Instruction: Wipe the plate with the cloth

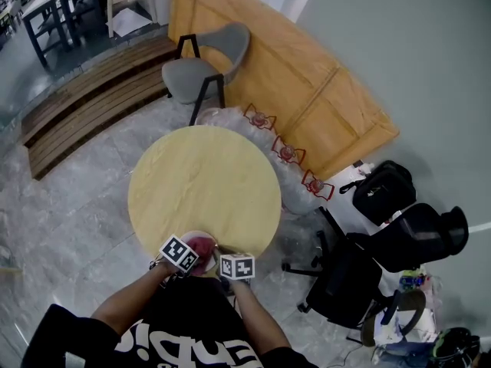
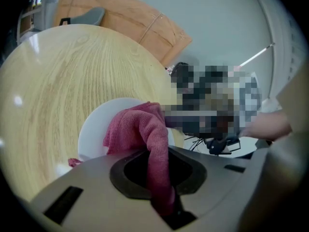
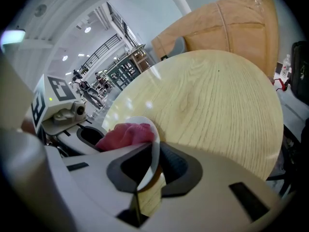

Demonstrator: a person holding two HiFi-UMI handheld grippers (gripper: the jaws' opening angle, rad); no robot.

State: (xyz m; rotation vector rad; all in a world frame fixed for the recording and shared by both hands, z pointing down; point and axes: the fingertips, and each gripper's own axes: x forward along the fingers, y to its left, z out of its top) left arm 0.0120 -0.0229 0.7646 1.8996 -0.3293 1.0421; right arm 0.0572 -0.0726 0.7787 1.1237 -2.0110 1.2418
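Observation:
A white plate (image 1: 201, 239) sits at the near edge of the round wooden table (image 1: 204, 186). A red cloth (image 1: 201, 247) lies bunched on it. My left gripper (image 2: 161, 197) is shut on the red cloth (image 2: 145, 134), which drapes forward onto the plate (image 2: 99, 127). My right gripper (image 3: 145, 178) is shut on the plate's rim (image 3: 153, 149), seen edge-on between its jaws, with the cloth (image 3: 126, 134) heaped just behind. In the head view the left gripper (image 1: 179, 254) and right gripper (image 1: 236, 267) sit side by side at the plate.
A grey chair (image 1: 205, 66) stands beyond the table, with a large cardboard sheet (image 1: 291, 83) on the floor behind it. A black office chair (image 1: 360, 274) and black bags (image 1: 383, 190) are to the right. Wooden planks (image 1: 92, 98) lie at the left.

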